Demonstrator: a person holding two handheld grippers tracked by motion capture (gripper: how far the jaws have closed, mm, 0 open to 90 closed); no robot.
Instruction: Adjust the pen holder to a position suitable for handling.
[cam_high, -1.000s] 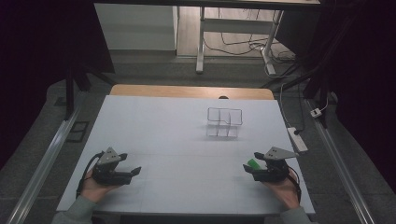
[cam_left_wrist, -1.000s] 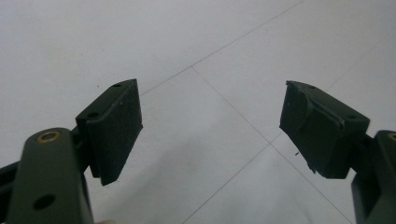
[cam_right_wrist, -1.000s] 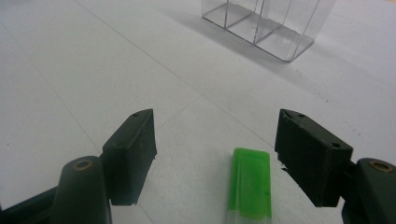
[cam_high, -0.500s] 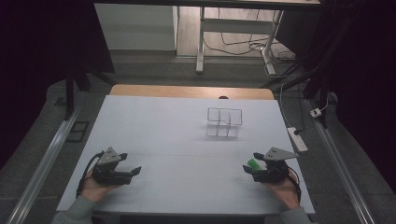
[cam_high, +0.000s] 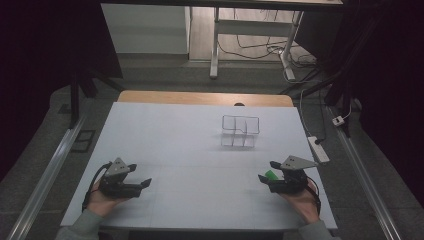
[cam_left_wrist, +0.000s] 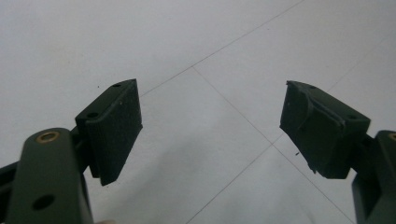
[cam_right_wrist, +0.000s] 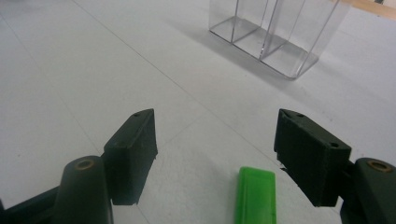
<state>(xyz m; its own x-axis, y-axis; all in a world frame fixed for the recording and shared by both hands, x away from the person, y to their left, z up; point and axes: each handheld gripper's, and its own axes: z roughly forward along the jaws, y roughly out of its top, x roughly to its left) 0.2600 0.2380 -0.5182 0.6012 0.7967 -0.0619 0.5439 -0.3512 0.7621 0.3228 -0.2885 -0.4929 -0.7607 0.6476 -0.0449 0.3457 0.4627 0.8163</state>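
A small flat green block lies on the white table between the jaws of my right gripper, which stands open around it without touching. From above, the green block sits at the front right by that right gripper. A clear plastic divided holder stands empty at the middle right of the table; in the right gripper view the holder is ahead. My left gripper rests at the front left, and in its own view the left gripper is open with nothing between its jaws.
The white table top has a wooden strip along its far edge. A power strip lies off the table's right edge. Table legs and cables stand on the floor beyond.
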